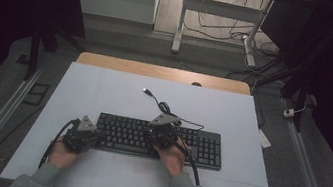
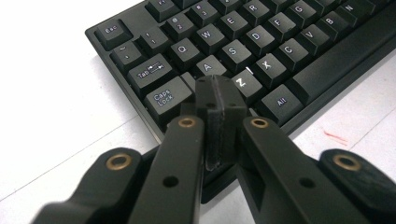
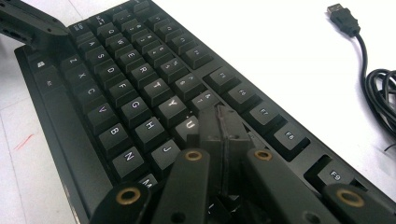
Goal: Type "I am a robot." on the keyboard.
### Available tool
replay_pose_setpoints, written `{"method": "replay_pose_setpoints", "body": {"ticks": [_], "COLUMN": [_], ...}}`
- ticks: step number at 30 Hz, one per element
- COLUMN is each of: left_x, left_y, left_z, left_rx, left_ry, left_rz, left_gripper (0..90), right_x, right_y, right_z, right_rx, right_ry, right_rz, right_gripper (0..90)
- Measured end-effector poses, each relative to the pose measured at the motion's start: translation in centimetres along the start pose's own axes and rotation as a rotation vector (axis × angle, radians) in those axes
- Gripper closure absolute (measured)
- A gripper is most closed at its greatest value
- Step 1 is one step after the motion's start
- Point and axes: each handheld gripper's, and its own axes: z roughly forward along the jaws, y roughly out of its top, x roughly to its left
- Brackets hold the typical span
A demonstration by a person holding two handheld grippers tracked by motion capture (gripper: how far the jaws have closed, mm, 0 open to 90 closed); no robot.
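Two sleeved forearms enter at the table's near edge in the high view, each hand holding one gripper over the single keyboard (image 1: 159, 140), which lies across the middle of the table (image 1: 104, 89); the left gripper (image 1: 97, 136) meets its left end, the right gripper (image 1: 162, 136) its centre. One USB cable (image 1: 165, 107) trails toward the far edge. Left gripper view: jaws closed together, empty, tip by the A and Z keys, apparently for pressing. Right gripper view: jaws likewise closed, tip near U.

Both grippers (image 1: 89, 134) (image 1: 162, 131) on keyboard (image 1: 206, 150) (black)
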Motion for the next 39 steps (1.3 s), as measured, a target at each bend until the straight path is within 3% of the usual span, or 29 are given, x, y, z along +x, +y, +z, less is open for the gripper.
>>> {"method": "replay_pose_setpoints", "body": {"ticks": [9, 16, 22, 23, 30, 39], "left_x": [0.0, -0.1, -0.3, -0.2, -0.2, 0.0], "left_y": [0.0, 0.2, 0.3, 0.2, 0.3, 0.6], "left_z": [0.0, -0.7, -1.5, -1.6, -2.1, -2.4], "left_rx": [-0.001, -0.048, -0.098, -0.106, -0.137, -0.132], "left_ry": [-0.001, 0.001, -0.008, -0.012, -0.036, -0.058], "left_rz": [-0.002, -0.004, -0.019, -0.024, -0.051, -0.080], "left_gripper": [88.9, 88.8, 88.7, 87.9, 59.1, 42.6], "right_x": [0.0, 0.1, -0.4, -0.6, -1.8, -2.7], "right_y": [0.0, 0.4, -0.4, -0.7, -3.3, -6.1], "right_z": [0.3, -1.6, -3.4, -3.8, -7.4, -10.9], "right_rx": [0.023, -0.069, -0.107, -0.112, -0.128, -0.126], "right_ry": [-0.009, 0.007, 0.035, 0.037, 0.028, 0.005], "right_rz": [0.004, -0.012, 0.005, 0.011, 0.050, 0.066], "right_gripper": [89.8, 89.7, 89.3, 84.1, 60.3, 53.5]}}
